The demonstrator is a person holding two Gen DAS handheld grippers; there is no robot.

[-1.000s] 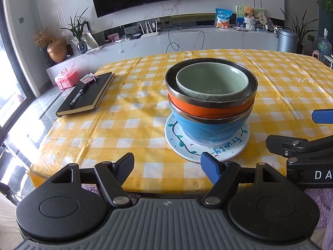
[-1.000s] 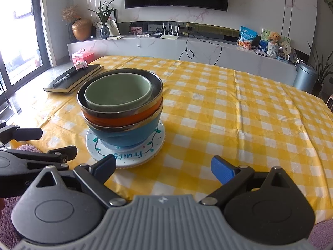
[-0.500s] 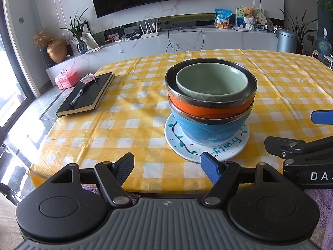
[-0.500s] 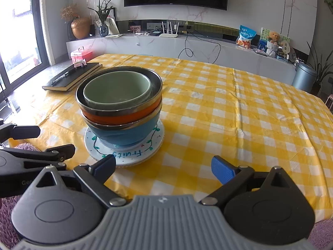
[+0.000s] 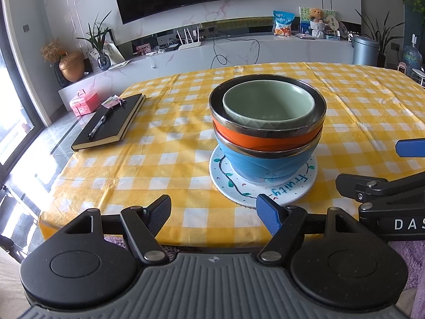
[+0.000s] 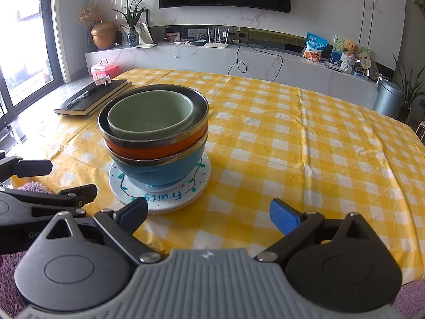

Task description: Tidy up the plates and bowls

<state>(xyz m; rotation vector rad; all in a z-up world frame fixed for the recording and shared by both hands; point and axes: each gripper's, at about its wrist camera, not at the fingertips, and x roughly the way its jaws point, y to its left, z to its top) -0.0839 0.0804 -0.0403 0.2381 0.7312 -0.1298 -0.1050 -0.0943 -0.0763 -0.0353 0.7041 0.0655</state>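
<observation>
A stack stands on the yellow checked table: a white plate [image 5: 281,192] lettered "fruity", a blue bowl [image 5: 265,163], an orange bowl [image 5: 255,137] with a steel rim, and a pale green bowl [image 5: 268,103] nested on top. The same stack shows in the right wrist view: plate [image 6: 162,199], blue bowl [image 6: 159,170], orange bowl [image 6: 148,150], green bowl [image 6: 150,114]. My left gripper [image 5: 213,210] is open and empty at the table's near edge, just short of the plate. My right gripper [image 6: 208,210] is open and empty, near the plate's front right.
A black notebook [image 5: 111,123] with a pen on it lies at the table's left, also in the right wrist view [image 6: 93,101]. The table's near edge [image 5: 159,239] is right under the grippers. A TV console, plants and a bin stand behind the table.
The right gripper's view has shifted a little, the stack now sits slightly lower and closer. The left gripper is nearly still. Both stay open.
</observation>
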